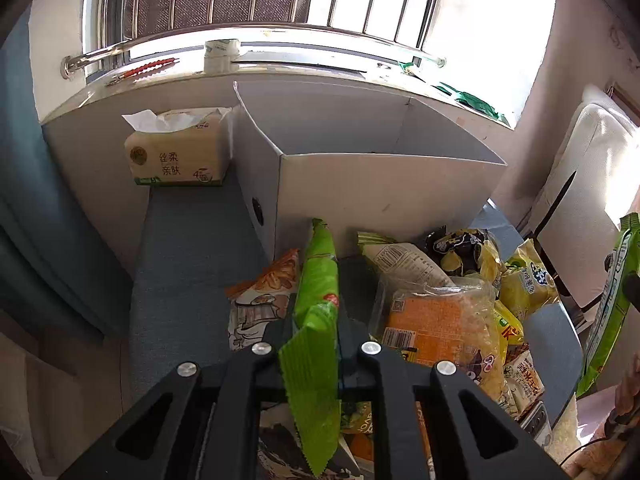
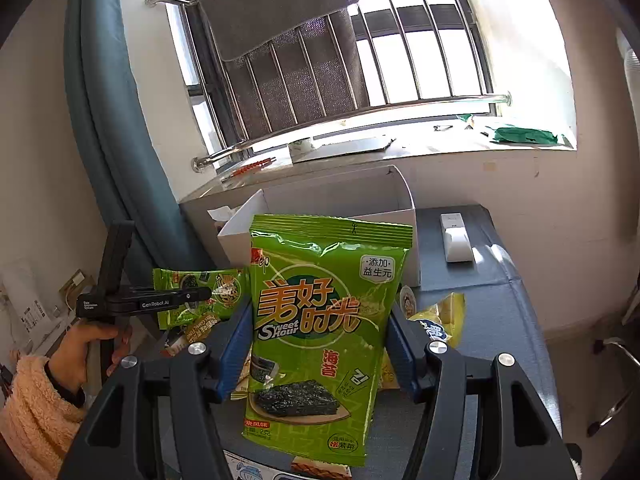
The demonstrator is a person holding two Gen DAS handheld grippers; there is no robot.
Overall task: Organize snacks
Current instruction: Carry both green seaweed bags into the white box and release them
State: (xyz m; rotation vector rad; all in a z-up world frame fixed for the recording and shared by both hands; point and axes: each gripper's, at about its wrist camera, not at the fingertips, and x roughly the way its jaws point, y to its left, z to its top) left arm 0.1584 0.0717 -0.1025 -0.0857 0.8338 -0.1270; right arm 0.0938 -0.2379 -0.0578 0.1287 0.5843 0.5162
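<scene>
My left gripper [image 1: 318,316] is shut on a small green seaweed packet [image 1: 316,280], seen edge-on and held up above the snack pile [image 1: 440,312] on the blue-grey tabletop. From the right wrist view, the same left gripper [image 2: 192,294] grips that small packet [image 2: 216,288] by its side, with a person's hand [image 2: 92,344] on the handle. My right gripper [image 2: 322,340] is shut on a large green seaweed packet [image 2: 320,320], upright between the blue pads [image 2: 240,340]. An open white box [image 1: 384,184] stands just behind the pile.
A tissue pack [image 1: 180,152] sits left of the box against the sill. A white remote-like device [image 2: 456,240] lies on the table right of the box [image 2: 320,208]. Behind are a window ledge with a metal rail [image 1: 256,36] and a teal curtain [image 2: 104,120].
</scene>
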